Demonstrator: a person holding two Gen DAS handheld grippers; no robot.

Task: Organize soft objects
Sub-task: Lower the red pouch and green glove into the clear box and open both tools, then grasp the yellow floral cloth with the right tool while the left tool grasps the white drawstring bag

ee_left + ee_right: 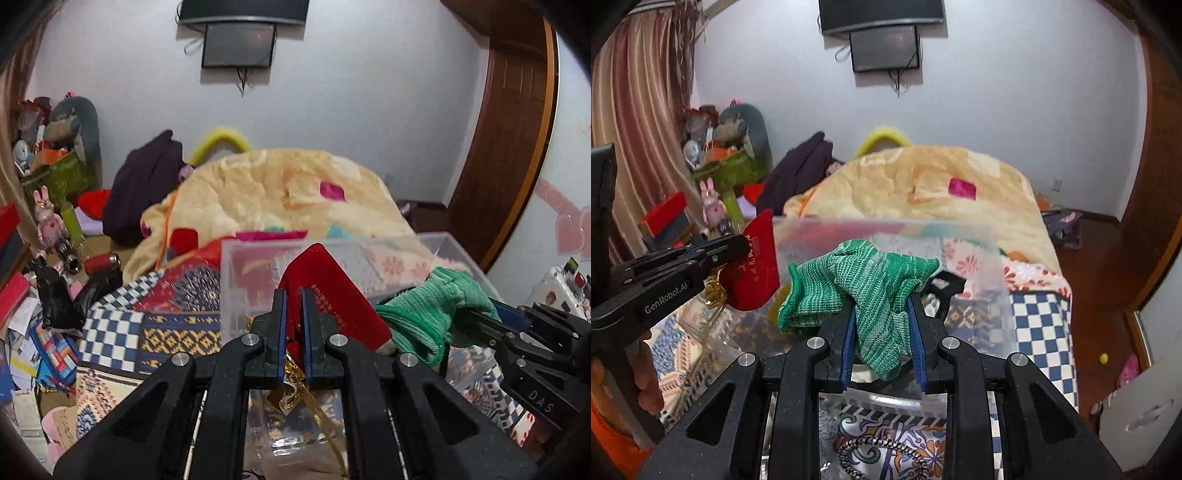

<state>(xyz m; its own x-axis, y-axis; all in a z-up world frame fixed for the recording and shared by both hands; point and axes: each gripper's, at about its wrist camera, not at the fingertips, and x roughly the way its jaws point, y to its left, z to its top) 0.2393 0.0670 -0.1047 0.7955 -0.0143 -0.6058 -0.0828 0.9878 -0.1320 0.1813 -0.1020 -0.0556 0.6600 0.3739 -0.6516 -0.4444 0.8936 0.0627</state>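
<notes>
A red pouch (332, 291) was clamped in the left tongs (293, 295) and a green glove (864, 288) in the right tongs (882, 314), both held at the near edge of the clear bin (454, 251) on the bed, so lowering and release inside seemingly remained.

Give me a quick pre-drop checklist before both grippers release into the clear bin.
1. Left gripper shut on red pouch: ok.
2. Right gripper shut on green knit cloth: ok.
3. Clear plastic bin open, no lid visible: ok.
4. Both items hanging over the bin opening: cannot tell.
5. Pouch's gold cord free of the fingers: cannot tell.
6. The two grippers apart, not touching: ok.
</notes>
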